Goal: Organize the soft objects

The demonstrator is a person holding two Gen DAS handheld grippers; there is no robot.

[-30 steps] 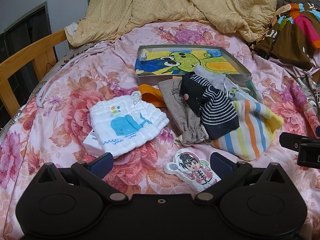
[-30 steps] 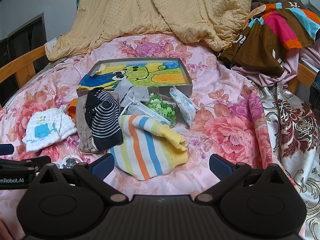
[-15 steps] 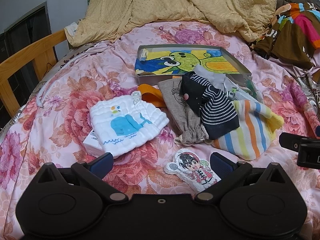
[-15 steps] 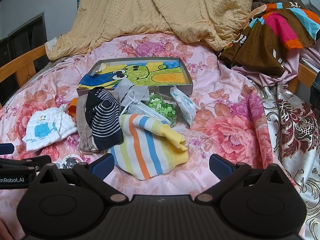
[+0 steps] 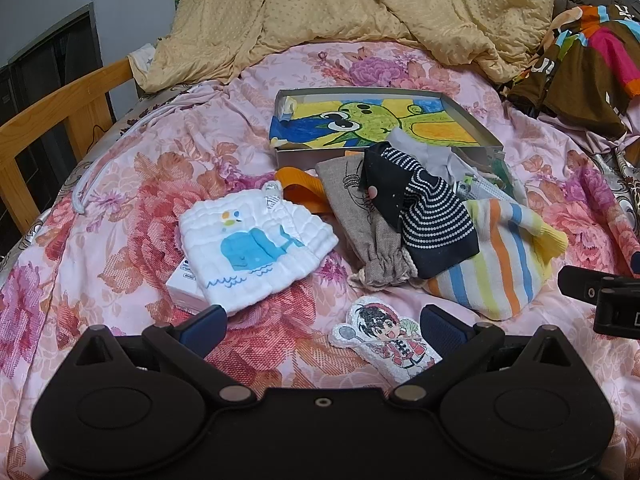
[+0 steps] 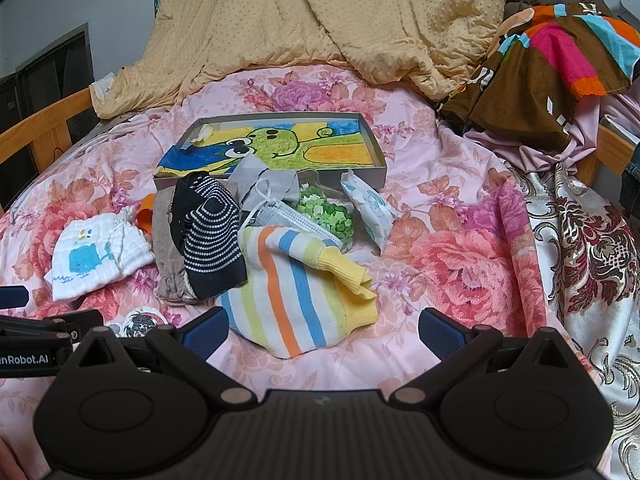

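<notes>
Right wrist: striped sock (image 6: 296, 288) apparently just beyond wide-spread, empty right gripper (image 6: 322, 330).

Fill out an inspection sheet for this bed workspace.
Surface: floral bedsheet, rumpled.
Job's things: whale cloth, dark dotted sock over grey pouch, striped sock, mask; shallow box with frog drawing.
Clutter: cartoon patch, green bits bag, tissue pack, white carton.
Grippers: left hand-held gripper and right hand-held gripper open, empty.
Cables: nothing seen.
Surroundings: yellow blanket, wooden rail.
</notes>
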